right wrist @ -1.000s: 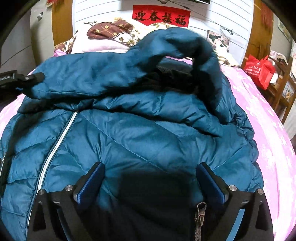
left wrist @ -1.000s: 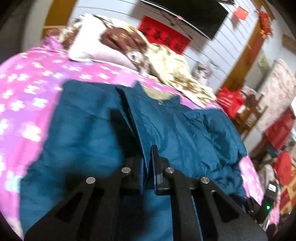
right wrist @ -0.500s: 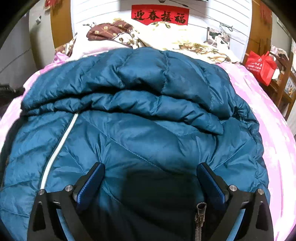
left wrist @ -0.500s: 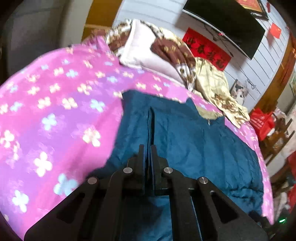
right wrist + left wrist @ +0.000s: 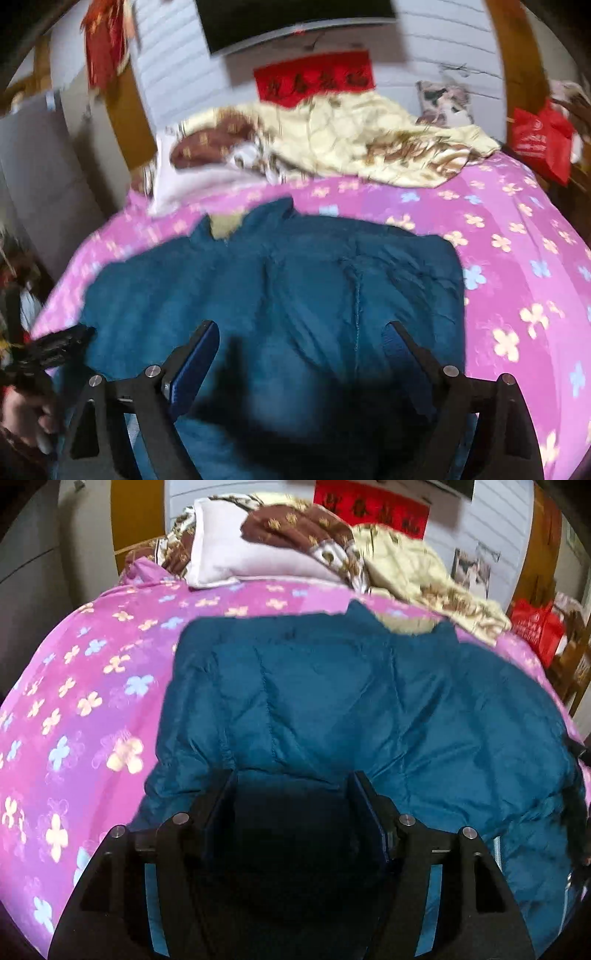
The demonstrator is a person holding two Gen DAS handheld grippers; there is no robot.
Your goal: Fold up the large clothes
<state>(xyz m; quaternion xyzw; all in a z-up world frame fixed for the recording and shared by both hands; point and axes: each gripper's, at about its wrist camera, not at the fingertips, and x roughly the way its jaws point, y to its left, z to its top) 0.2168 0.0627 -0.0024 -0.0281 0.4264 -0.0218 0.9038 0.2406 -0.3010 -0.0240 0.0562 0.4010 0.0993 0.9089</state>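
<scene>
A teal puffer jacket (image 5: 369,701) lies flat on the pink flowered bed cover (image 5: 92,701), collar toward the pillows. My left gripper (image 5: 290,779) hovers over its near left part. Its jaws are opening, and only the fabric below shows between them, not pinched. In the right wrist view the jacket (image 5: 295,277) fills the middle. My right gripper (image 5: 301,326) stands wide over the near edge, its jaws closing a little with nothing pressed between the blue pads. The left gripper (image 5: 55,347) shows at the left edge, held by a hand (image 5: 22,410).
A white pillow (image 5: 240,554), a brown patterned pillow (image 5: 295,528) and a cream quilt (image 5: 369,144) lie at the head of the bed. A red bag (image 5: 539,140) stands at the far right. Bare pink cover (image 5: 517,277) lies on both sides of the jacket.
The left gripper, earlier shut on jacket fabric, has let go and its jaws have parted. The raised sleeve now lies flat across the jacket. The right gripper has swung sideways and up.
</scene>
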